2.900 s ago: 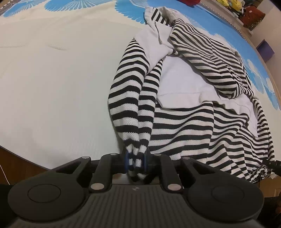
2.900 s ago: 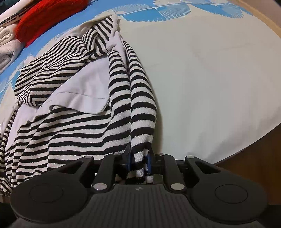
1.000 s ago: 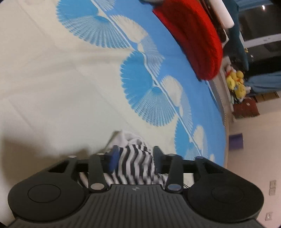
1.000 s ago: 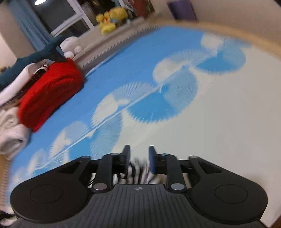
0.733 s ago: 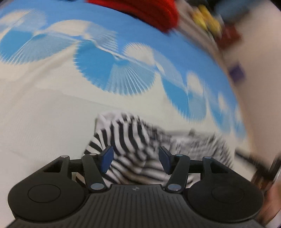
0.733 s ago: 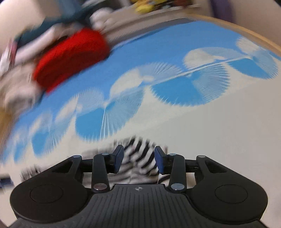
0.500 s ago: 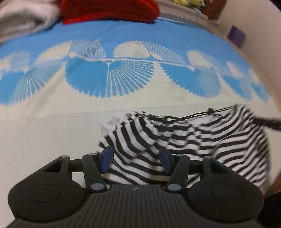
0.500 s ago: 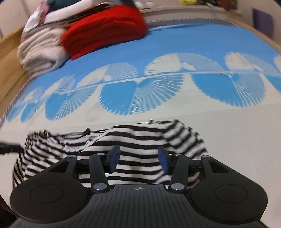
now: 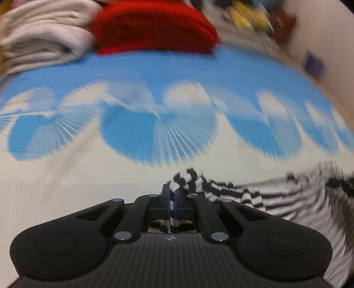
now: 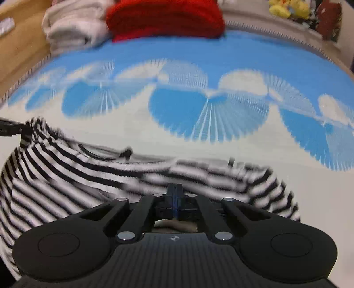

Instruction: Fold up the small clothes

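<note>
Left gripper (image 9: pixel 172 195) pinches the striped top (image 9: pixel 254 197); right gripper (image 10: pixel 174 192) is pressed together at 6 o'clock, so keep both edges taut and level.

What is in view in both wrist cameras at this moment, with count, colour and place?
striped garment: one, black and white, on the near part of the bed cover.
bed cover: one, cream with blue fan pattern, under everything.
red folded textile: one, red, far edge.
pale folded textiles: a stack, off-white, left of the red one.
plush toys: several, yellow and dark, blurred, far right.
left gripper: black, blue fingers shut on a striped fold.
right gripper: black, fingers shut; fabric between them not visible.
</note>
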The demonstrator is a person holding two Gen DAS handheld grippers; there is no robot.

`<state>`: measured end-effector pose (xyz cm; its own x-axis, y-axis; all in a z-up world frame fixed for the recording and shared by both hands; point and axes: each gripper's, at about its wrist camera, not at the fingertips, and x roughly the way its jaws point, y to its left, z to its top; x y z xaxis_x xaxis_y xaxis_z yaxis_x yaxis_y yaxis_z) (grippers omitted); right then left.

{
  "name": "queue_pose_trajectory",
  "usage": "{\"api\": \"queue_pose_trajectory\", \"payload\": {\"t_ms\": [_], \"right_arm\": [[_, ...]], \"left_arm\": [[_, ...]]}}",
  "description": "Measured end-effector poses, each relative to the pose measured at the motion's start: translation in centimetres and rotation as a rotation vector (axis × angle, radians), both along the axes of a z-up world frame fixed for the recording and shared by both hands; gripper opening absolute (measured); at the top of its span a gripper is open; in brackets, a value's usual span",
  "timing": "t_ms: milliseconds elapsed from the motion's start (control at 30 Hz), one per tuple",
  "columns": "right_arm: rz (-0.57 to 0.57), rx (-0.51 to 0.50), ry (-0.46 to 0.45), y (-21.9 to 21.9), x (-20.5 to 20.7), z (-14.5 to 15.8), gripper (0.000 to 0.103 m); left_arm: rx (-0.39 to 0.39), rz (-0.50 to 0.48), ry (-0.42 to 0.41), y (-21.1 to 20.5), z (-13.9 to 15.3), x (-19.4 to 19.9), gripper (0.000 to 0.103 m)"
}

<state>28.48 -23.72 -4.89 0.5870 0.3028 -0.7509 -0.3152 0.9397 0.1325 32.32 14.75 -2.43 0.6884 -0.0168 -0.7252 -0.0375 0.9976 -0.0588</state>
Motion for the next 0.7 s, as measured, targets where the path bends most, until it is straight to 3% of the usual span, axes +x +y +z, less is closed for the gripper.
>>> {"api": "queue_pose_trajectory", "payload": {"t_ms": [67, 100, 133, 167, 200, 233, 300, 333, 367, 400, 500, 600, 667, 700], "right_arm": [[-0.092, 0.070, -0.122, -1.0, 0.1, 2.0, 0.000], [-0.133, 0.100, -0.164, -1.6, 0.2, 2.6, 0.000], [-0.165, 0.106, -0.185, -1.9, 0.5, 2.8, 0.000], [-0.180, 0.075, -0.168, -1.8, 0.9, 2.2, 0.000], [-0.174, 0.040, -0.124, -1.7, 1.5, 1.4, 0.000], [-0.173, -0.002, -0.075, -1.5, 2.0, 0.5, 0.000], [-0.212, -0.033, -0.075, -2.2, 2.4, 0.4, 0.004], [-0.233, -0.008, -0.092, -3.0, 2.5, 0.8, 0.009], [-0.254, 0.033, -0.098, -4.1, 2.5, 1.2, 0.027], [-0.274, 0.069, -0.098, -5.2, 2.4, 1.4, 0.043], [-0.308, 0.103, -0.063, -7.7, 2.2, 1.1, 0.045], [-0.248, 0.092, 0.012, -8.1, 2.3, 0.1, 0.045], [-0.204, 0.011, 0.029, -7.3, 2.2, -0.7, 0.045], [-0.189, -0.018, 0.032, -7.0, 2.2, -1.0, 0.045]], "left_arm": [[0.006, 0.089, -0.081, 0.9, 1.3, -0.1, 0.001], [0.019, 0.105, -0.075, 1.0, 1.2, 0.3, 0.001], [0.017, 0.087, -0.027, 0.8, 0.5, 0.9, 0.001], [-0.003, 0.035, 0.081, 0.5, -1.0, 2.0, 0.004], [-0.006, -0.008, 0.199, 0.0, -2.6, 2.7, 0.006], [0.033, -0.012, 0.258, -0.4, -3.4, 3.1, 0.007], [0.083, 0.014, 0.221, -0.4, -2.6, 2.9, 0.012], [0.038, 0.029, 0.171, 0.3, -1.5, 2.6, 0.021], [-0.018, 0.046, 0.139, 1.2, -0.6, 2.3, 0.033], [-0.086, 0.071, 0.120, 2.2, 0.1, 2.0, 0.036], [-0.215, 0.089, 0.112, 3.5, 1.1, 1.3, 0.037], [-0.342, 0.009, 0.154, 2.8, 1.0, 1.5, 0.041], [-0.373, -0.064, 0.197, 1.1, 0.4, 1.7, 0.059], [-0.362, -0.090, 0.210, 0.2, -0.1, 1.7, 0.061]]}}
